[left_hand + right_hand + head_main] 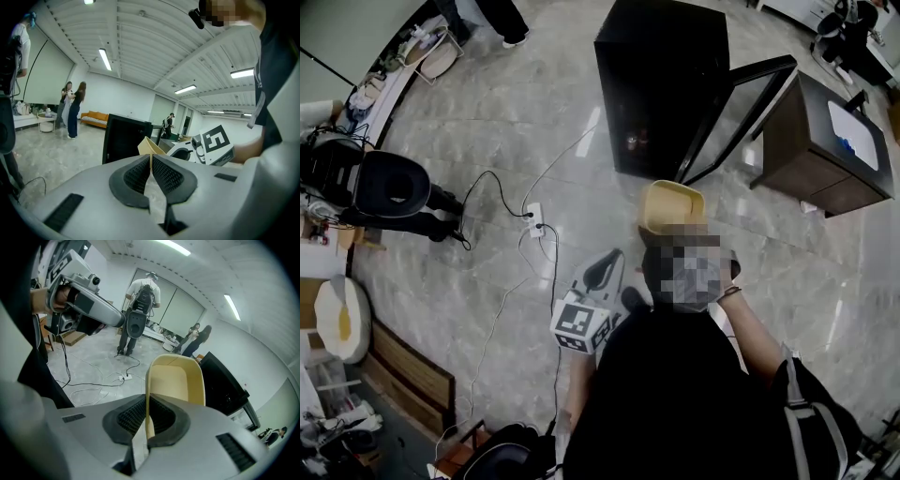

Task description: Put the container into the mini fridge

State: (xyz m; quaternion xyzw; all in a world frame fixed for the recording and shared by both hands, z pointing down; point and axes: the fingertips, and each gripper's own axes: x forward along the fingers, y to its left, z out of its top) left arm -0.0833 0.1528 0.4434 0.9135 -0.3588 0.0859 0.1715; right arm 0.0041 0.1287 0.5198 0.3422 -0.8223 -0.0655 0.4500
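A pale yellow container is held out over the floor in front of me, a short way from the black mini fridge, whose glass door stands open to the right. In the right gripper view my right gripper is shut on the side wall of the container, with the fridge beyond it. In the head view my head hides that gripper. My left gripper hangs lower left of the container, its jaws shut on nothing. The left gripper view shows the container and the fridge ahead.
A brown cabinet stands just right of the open fridge door. A white power strip with trailing cables lies on the marble floor to the left. A black seat sits far left. A person with a backpack stands further off.
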